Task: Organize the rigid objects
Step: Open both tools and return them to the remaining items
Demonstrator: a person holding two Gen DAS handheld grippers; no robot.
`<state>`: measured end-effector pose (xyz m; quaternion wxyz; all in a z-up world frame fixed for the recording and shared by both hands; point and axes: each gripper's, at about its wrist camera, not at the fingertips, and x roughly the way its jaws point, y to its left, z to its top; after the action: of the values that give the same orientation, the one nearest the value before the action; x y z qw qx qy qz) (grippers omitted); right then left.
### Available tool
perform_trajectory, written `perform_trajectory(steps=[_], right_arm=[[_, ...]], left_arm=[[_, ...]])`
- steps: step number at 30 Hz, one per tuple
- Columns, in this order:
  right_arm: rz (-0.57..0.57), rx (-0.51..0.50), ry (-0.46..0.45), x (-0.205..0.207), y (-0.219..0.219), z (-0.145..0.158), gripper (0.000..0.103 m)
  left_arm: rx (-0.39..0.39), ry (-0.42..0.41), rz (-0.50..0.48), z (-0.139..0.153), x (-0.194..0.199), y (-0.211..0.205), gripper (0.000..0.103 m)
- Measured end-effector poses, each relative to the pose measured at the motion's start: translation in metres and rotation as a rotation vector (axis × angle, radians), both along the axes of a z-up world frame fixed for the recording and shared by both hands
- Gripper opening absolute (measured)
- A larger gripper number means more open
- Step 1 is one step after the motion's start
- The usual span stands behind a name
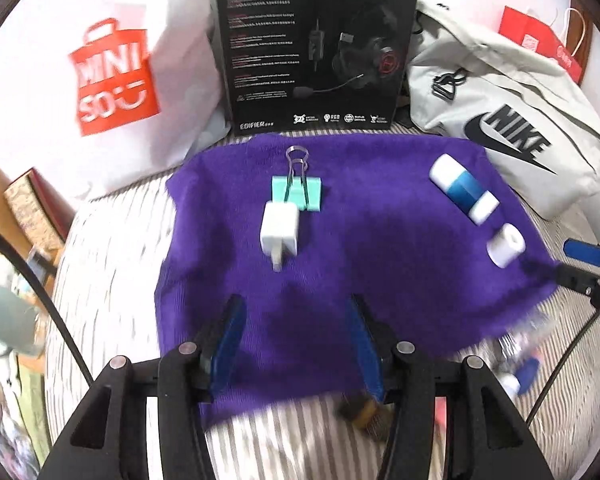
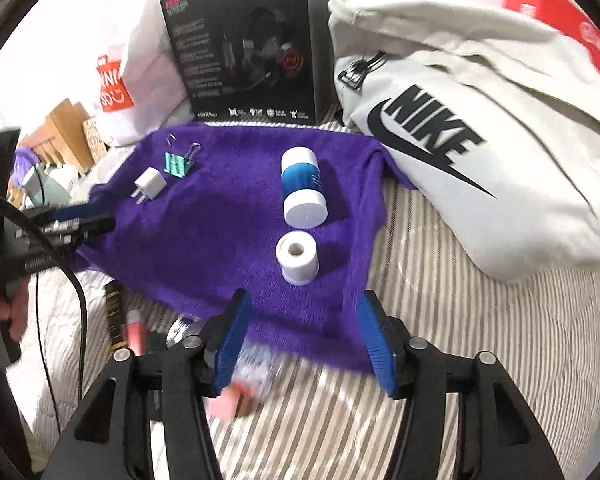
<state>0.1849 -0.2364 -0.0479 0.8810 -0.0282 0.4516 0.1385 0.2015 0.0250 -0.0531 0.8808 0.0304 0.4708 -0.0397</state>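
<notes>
Both claws open & empty over purple towel (image 1: 340, 240), four small items laid out on it.

Largest first: towel spread flat on striped bedding (image 2: 440, 320) as the sorting area; headset box (image 1: 316, 40) and Nike bag (image 2: 480, 152) hem in its far edge, near edge free. Blue-white cylinder (image 2: 303, 186) lies on its side w/ small white roll (image 2: 297, 256) just beside, right half. White plug adapter (image 1: 279, 232) touches teal binder clip (image 1: 300, 194), left half. Wide bare middle = room to move. Left gripper (image 1: 296, 320) and right gripper (image 2: 304, 312) both spread wide, holding nothing; likely lined up for approach. Loose blurry bits off the near edge, can't tell what.
</notes>
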Motion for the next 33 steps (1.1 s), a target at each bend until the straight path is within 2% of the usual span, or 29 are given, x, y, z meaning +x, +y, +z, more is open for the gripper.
perform_trajectory(steps=[3,5,6,8,10,13,16,19,22,25,27,29,32,33], right_arm=[[-0.013,0.019,-0.006,-0.022,-0.005,0.003,0.061],[-0.016,0.028,0.000,-0.035,-0.007,0.002,0.061],[-0.020,0.031,0.004,-0.039,-0.006,0.000,0.061],[-0.018,0.044,0.019,-0.049,-0.006,-0.003,0.061],[-0.016,0.044,0.025,-0.058,-0.007,-0.006,0.061],[-0.018,0.046,0.037,-0.070,-0.008,-0.010,0.061],[-0.024,0.053,0.044,-0.082,-0.009,-0.012,0.061],[-0.024,0.056,0.049,-0.089,-0.010,-0.014,0.061],[-0.017,0.056,0.053,-0.095,-0.008,-0.016,0.061],[-0.014,0.051,0.055,-0.098,-0.007,-0.019,0.061],[-0.019,0.060,0.051,-0.098,-0.008,-0.020,0.061],[-0.021,0.086,0.055,-0.095,-0.009,-0.022,0.061],[-0.021,0.088,0.062,-0.090,-0.006,-0.024,0.061],[-0.019,0.083,0.062,-0.088,-0.005,-0.025,0.061]], left_arm=[[-0.034,0.017,0.020,-0.005,-0.024,-0.001,0.050],[-0.018,-0.011,0.037,-0.010,-0.039,-0.004,0.055],[-0.014,0.019,0.053,-0.016,-0.042,-0.007,0.056],[-0.058,0.022,0.054,-0.020,-0.052,-0.010,0.056],[-0.073,0.040,0.037,-0.026,-0.054,-0.016,0.056],[-0.044,0.061,0.039,-0.038,-0.051,-0.027,0.056],[-0.074,0.058,0.061,-0.041,-0.048,-0.030,0.056],[-0.046,0.079,0.060,-0.048,-0.042,-0.040,0.056],[0.049,0.051,0.029,-0.049,-0.050,-0.052,0.057],[0.058,0.052,0.019,-0.048,-0.061,-0.041,0.063],[0.040,0.052,0.034,-0.048,-0.066,-0.029,0.063],[0.013,0.053,0.046,-0.048,-0.066,-0.020,0.063],[0.021,0.040,0.032,-0.048,-0.068,-0.024,0.058],[0.014,0.034,0.013,-0.047,-0.069,-0.026,0.048]])
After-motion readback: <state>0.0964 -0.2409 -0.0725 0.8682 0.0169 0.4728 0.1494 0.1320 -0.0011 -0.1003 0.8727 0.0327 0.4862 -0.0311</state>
